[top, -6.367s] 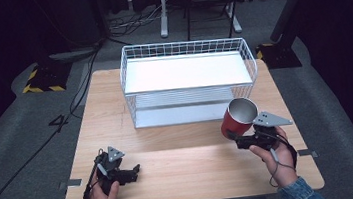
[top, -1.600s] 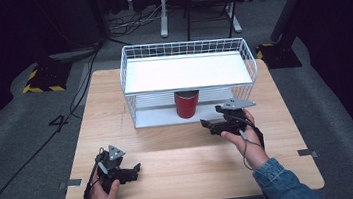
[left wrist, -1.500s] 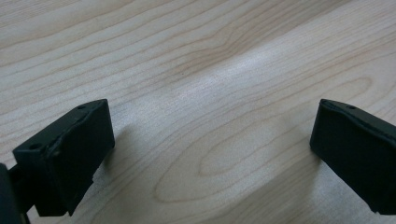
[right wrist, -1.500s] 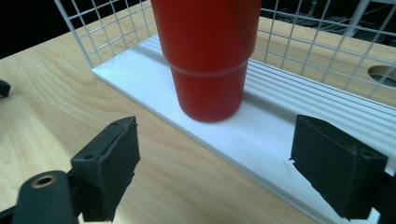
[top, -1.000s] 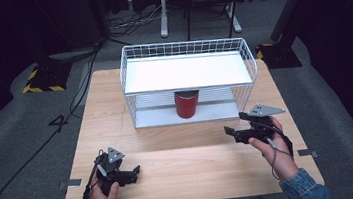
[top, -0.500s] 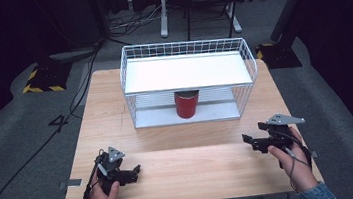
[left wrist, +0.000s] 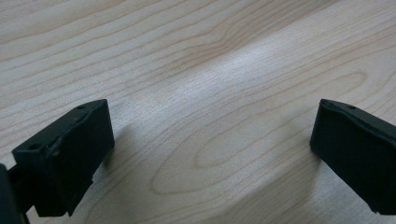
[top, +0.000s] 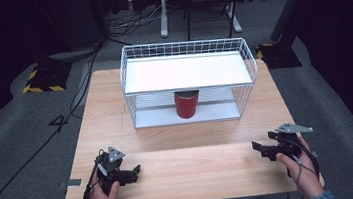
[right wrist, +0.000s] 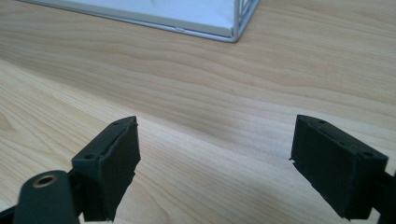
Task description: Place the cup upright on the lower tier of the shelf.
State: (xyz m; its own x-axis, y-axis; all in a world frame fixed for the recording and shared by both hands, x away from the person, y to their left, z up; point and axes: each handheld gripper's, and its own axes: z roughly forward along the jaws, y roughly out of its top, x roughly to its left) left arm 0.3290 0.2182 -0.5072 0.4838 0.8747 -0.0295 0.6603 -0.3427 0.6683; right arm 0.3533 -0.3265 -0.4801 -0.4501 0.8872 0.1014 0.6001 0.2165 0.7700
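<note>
My fingers point(right wrist: 341, 168) on both grippers stood spread apart, gripping nothing; the red cup point(top: 187, 104) stood upright on the wire rack's point(top: 185, 53) lower shelf, so placing looked done, nothing left.

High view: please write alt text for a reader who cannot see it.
A red cup stands upright on the lower level of a white wire shelf rack on a wooden table. Nearer the person, the left gripper and right gripper sit apart, each in a hand, holding nothing.
</note>
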